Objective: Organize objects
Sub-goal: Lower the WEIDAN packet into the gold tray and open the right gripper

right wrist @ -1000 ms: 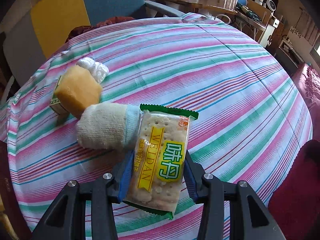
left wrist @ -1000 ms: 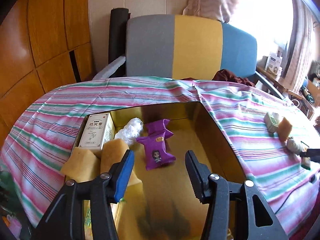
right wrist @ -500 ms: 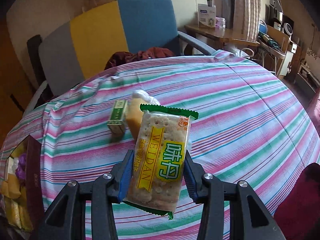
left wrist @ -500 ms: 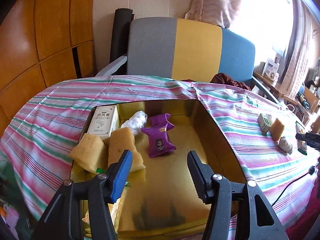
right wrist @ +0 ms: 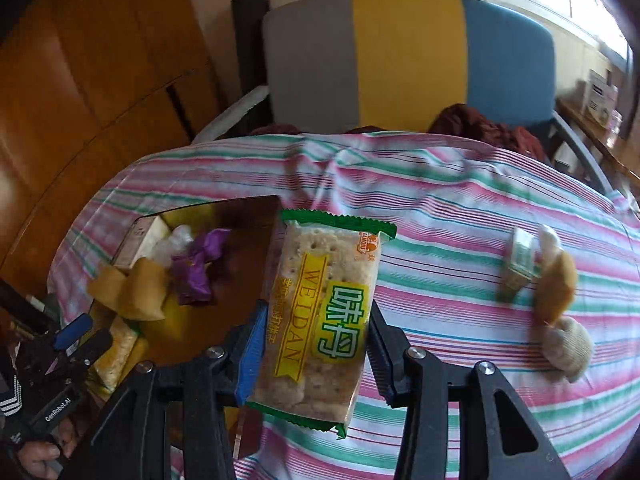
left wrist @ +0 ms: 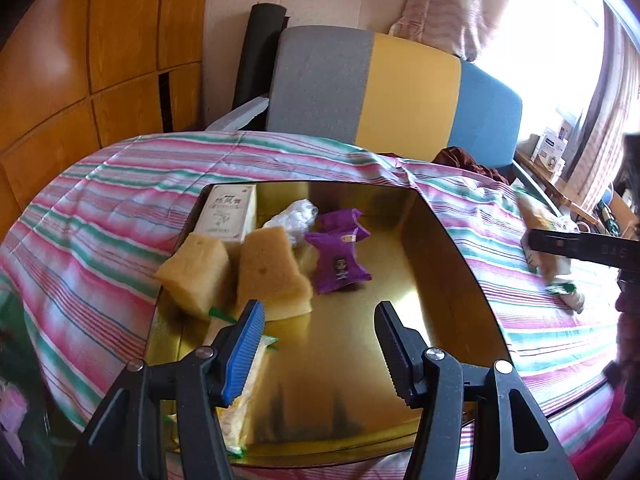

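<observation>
Left wrist view: the left gripper point(left wrist: 320, 336) is held over the gold tray point(left wrist: 448, 256) with its jaws parted and nothing between them; they have just been opening. Already in the tray are listed a white box point(left wrist: 229, 212), a clear-wrapped item point(left wrist: 294, 218), two purple packets point(left wrist: 339, 256), two sponges point(left wrist: 240, 276) and, under the blue jaw, a cracker pack point(left wrist: 244, 396). The tray rests on the striped cloth point(left wrist: 100, 240) of the counter. At the right edge the right gripper is seen blurred, with a pack carried in it. Right wrist view: the right gripper point(right wrist: 316, 344) is closed on a second cracker pack point(right wrist: 320, 320), clamped by its long sides and held above the cloth just beside the tray's near wall. Left on the cloth, well apart from the tray, are a small green box point(right wrist: 520, 266), a sponge point(right wrist: 556, 284), a pale wrapped item point(right wrist: 549, 238) behind it and a sock-like bundle point(right wrist: 568, 346). By this count, more than half of the objects are judged stowed; the held pack is not yet in the tray, and four items remain to be collected.
</observation>
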A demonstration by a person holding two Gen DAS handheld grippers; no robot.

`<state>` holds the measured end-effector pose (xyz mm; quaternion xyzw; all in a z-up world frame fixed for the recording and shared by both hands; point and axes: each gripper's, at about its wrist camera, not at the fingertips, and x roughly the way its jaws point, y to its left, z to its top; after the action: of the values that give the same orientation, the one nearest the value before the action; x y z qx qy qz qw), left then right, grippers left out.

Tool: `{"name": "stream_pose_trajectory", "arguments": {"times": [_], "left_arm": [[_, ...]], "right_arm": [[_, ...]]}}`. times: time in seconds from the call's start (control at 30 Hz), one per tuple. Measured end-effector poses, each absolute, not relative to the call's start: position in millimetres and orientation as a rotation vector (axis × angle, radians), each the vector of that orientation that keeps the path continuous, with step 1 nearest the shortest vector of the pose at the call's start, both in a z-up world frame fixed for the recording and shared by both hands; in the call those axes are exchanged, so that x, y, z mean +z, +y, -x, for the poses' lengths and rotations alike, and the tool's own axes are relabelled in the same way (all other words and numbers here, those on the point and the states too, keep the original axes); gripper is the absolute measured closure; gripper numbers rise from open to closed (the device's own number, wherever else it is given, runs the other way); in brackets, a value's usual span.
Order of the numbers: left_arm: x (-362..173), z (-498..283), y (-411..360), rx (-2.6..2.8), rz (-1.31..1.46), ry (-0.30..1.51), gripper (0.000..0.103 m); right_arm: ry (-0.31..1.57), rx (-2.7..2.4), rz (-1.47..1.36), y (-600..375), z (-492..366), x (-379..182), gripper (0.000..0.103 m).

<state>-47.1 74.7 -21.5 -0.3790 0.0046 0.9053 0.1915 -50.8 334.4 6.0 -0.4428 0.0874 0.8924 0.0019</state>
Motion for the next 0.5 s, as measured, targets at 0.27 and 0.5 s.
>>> {"name": "stream_pose_trajectory", "arguments": {"times": [0.27, 0.5], "left_arm": [[-26, 50, 56, 2.562, 1.085, -0.032, 0.045], [-27, 50, 48, 2.568, 1.101, -0.049, 0.043]], "right_arm": [[0.145, 2.819, 1.539, 274, 103, -17, 0.056], [0.011, 2.726, 1.635, 251, 148, -50, 0.056]]}}
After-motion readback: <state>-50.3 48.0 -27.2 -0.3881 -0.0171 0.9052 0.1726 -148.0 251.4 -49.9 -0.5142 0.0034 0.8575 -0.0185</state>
